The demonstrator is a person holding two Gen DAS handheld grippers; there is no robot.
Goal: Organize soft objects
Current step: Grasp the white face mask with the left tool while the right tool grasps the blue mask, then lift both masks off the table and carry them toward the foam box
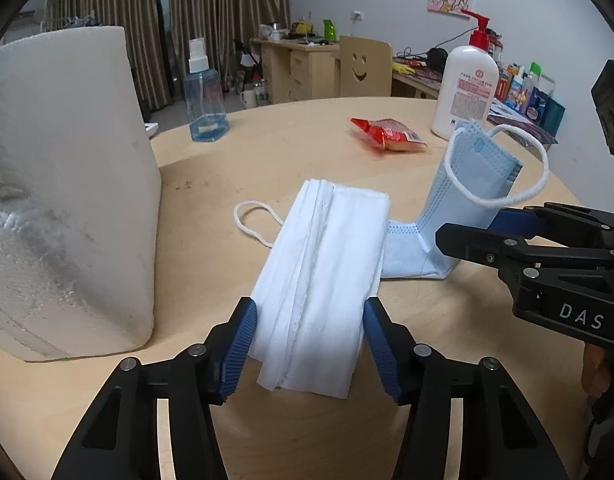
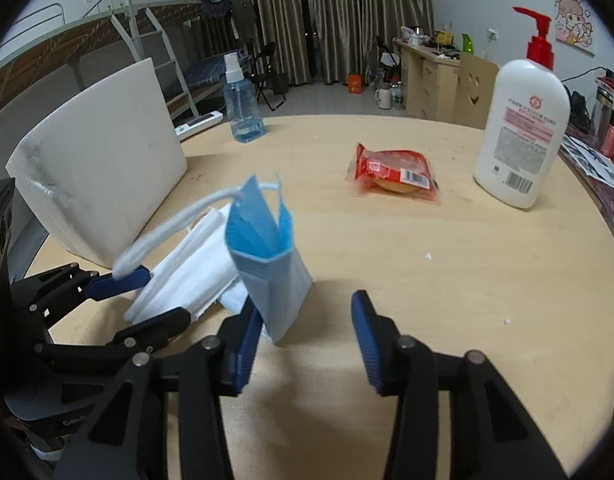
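A white face mask (image 1: 319,276) lies flat on the round wooden table (image 1: 267,148), and my left gripper (image 1: 310,344) is open with its blue pads on either side of the mask's near end. A blue face mask (image 1: 459,200) stands bent upright beside it, partly lying on the table. My right gripper (image 2: 303,340) is open, and the blue mask (image 2: 267,264) leans against its left pad. The white mask (image 2: 187,276) also shows in the right wrist view, between the left gripper's fingers (image 2: 119,284).
A white foam block (image 1: 63,200) stands at the left. A blue spray bottle (image 1: 205,96), a red snack packet (image 1: 387,134) and a white pump bottle (image 1: 465,80) sit farther back. Clutter lines the table's right side (image 1: 531,96).
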